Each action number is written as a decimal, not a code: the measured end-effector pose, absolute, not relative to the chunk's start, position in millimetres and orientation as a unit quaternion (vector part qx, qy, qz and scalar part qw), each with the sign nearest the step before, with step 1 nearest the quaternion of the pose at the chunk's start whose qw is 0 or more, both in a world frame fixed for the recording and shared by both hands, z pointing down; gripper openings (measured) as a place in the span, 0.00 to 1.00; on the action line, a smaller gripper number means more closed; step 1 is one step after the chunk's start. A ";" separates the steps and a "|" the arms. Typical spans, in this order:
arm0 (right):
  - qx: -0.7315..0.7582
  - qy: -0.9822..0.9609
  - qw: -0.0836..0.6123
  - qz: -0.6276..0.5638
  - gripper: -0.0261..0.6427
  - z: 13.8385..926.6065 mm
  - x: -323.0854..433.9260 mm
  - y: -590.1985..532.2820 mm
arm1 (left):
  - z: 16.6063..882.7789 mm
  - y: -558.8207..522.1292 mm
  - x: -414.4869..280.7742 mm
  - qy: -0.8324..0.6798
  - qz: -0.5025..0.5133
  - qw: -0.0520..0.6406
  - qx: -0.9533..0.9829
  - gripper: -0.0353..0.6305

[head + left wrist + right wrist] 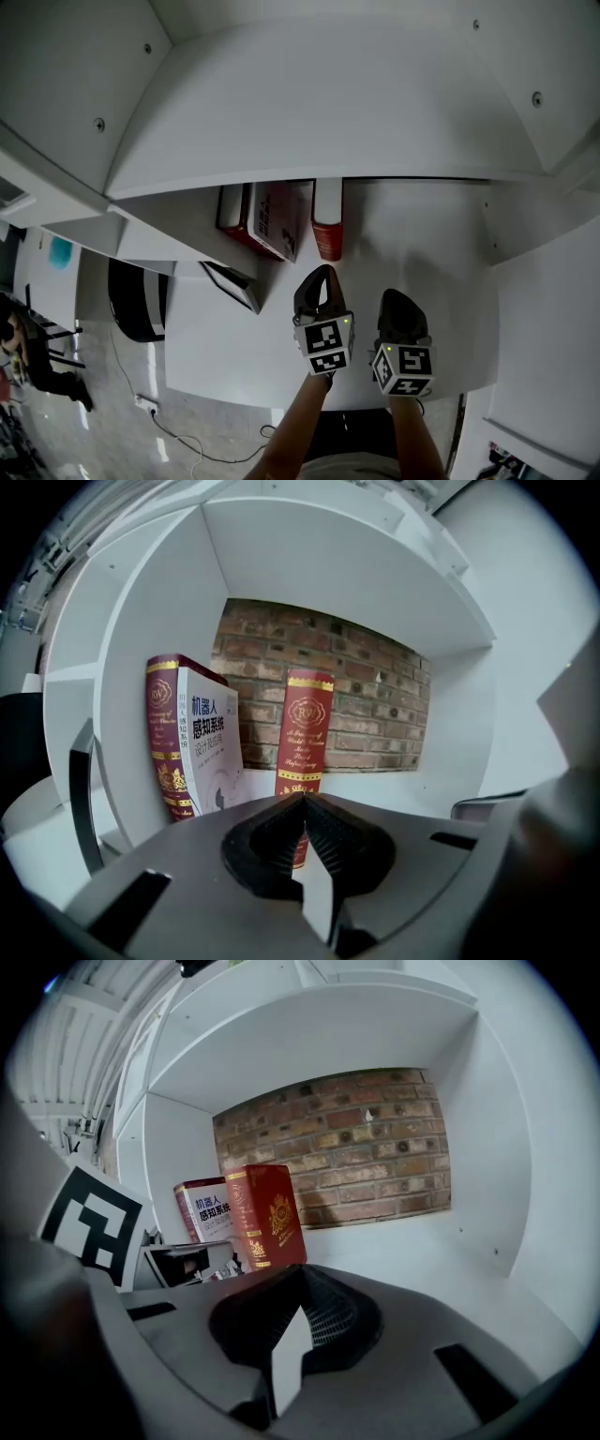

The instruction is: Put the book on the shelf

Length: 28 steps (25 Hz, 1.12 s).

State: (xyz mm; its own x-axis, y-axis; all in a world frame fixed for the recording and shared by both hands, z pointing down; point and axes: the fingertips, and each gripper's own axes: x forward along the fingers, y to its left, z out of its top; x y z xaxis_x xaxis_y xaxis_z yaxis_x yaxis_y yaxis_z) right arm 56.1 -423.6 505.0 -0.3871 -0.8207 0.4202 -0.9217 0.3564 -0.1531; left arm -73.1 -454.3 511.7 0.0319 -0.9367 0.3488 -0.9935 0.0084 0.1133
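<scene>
A red book (327,223) with gold print stands upright on the white shelf board (427,239), spine toward me; it also shows in the left gripper view (303,742) and the right gripper view (267,1215). Left of it, a dark red book and a white-covered book (194,747) lean together against the shelf's side. My left gripper (320,278) is shut and empty, a short way in front of the red book and apart from it. My right gripper (399,302) hovers beside it to the right, jaws also closed on nothing. In their own views, the left gripper (304,797) and right gripper (302,1272) tips meet.
A brick wall (361,700) backs the compartment, with white side walls and a white board overhead (319,103). A dark-framed flat panel (232,285) lies at the shelf's left front. A black chair (137,300) stands on the floor to the left.
</scene>
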 end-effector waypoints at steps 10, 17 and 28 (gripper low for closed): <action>0.530 -0.823 0.120 0.164 0.06 479.9 55.2 -405.3 | 472.3 -404.6 -61.2 -0.689 0.070 0.142 0.708 0.08; 0.528 -0.829 0.103 0.153 0.06 462.4 60.0 -388.5 | 460.6 -375.1 -56.4 -0.695 0.069 0.129 0.704 0.08; 0.517 -0.839 0.094 0.141 0.06 447.8 64.3 -369.8 | 448.9 -351.8 -48.6 -0.699 0.065 0.121 0.702 0.08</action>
